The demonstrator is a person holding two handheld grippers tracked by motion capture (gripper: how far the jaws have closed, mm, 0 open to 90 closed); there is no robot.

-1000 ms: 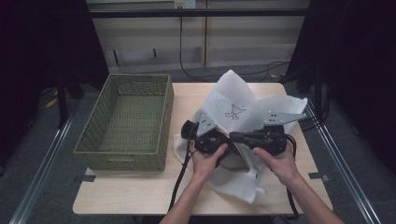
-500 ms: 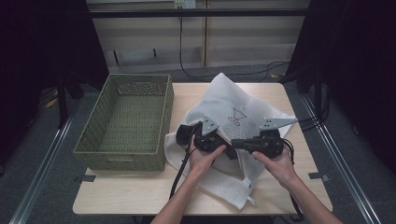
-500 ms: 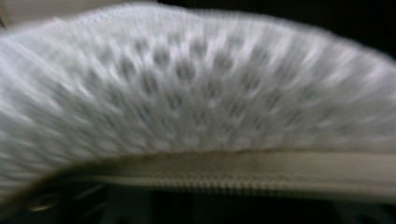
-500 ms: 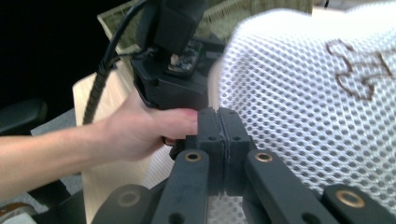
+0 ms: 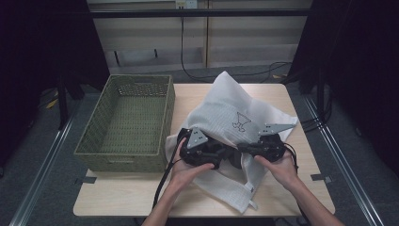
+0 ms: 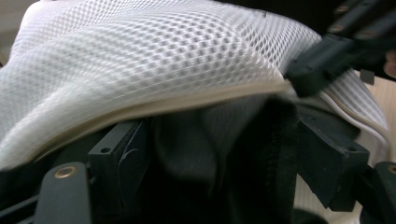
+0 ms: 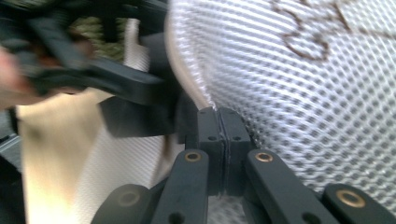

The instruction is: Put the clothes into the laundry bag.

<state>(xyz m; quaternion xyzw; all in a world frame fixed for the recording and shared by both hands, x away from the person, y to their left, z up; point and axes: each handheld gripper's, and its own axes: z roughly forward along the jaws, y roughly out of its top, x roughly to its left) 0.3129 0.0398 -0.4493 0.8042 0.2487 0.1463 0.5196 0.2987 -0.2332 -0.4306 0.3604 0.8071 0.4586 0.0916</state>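
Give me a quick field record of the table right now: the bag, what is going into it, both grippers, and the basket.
bag: white mesh laundry bag on the table, mouth facing the person
contents: dark garment inside the mouth, under the bag's rim
left gripper: jaws apart and just been opening, dark garment between them, at the bag's mouth
right gripper: jaws pressed together on the bag's rim, holding it up
basket: green woven basket left of the bag, nothing seen inside
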